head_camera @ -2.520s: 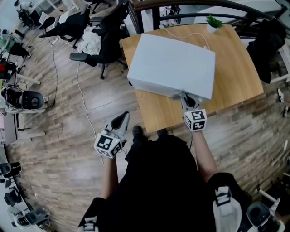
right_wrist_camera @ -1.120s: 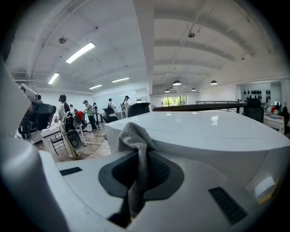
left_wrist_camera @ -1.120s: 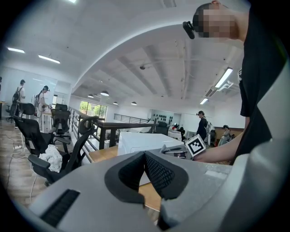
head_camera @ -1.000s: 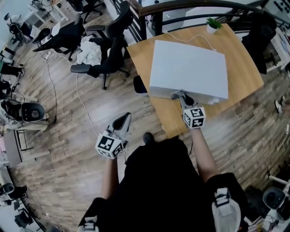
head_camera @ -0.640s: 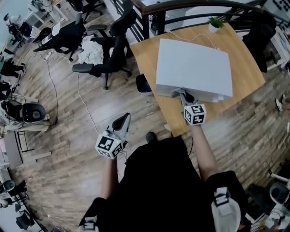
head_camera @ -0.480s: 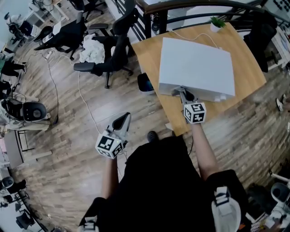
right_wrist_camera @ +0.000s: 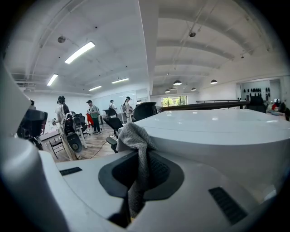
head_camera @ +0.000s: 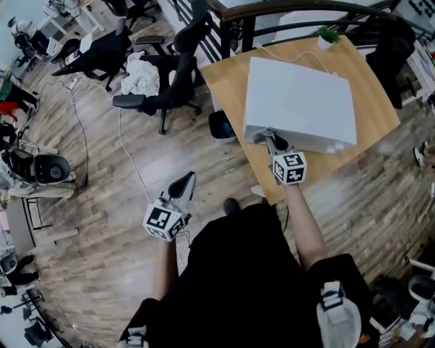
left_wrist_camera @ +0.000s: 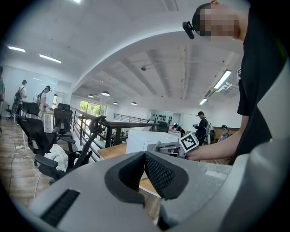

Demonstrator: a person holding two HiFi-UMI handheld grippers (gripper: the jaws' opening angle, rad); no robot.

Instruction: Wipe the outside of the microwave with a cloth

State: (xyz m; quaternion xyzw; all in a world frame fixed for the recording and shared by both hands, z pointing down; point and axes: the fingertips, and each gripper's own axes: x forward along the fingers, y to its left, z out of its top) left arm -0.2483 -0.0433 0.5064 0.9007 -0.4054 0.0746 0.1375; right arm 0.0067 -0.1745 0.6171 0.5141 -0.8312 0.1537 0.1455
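Observation:
The white microwave [head_camera: 300, 102] sits on a wooden table [head_camera: 230, 81] in the head view. My right gripper [head_camera: 264, 136] is shut on a grey cloth [right_wrist_camera: 133, 140] and holds it against the microwave's near front edge, close to its left corner. The microwave's white top [right_wrist_camera: 217, 124] fills the right half of the right gripper view. My left gripper [head_camera: 182, 182] hangs away from the table over the floor, shut with nothing in it. In the left gripper view my left gripper [left_wrist_camera: 144, 161] faces the microwave [left_wrist_camera: 145, 140] from a distance.
Black office chairs [head_camera: 160, 81] with a white garment [head_camera: 141, 73] stand left of the table. A small potted plant [head_camera: 327, 35] and a white cable [head_camera: 285, 54] are at the table's far edge. A dark railing [head_camera: 299, 10] runs behind. Other people [right_wrist_camera: 93, 115] stand far off.
The view has shifted so the table and microwave sit further right. My right gripper with the cloth has slid left along the microwave's front edge toward the left corner. The left gripper stayed put.

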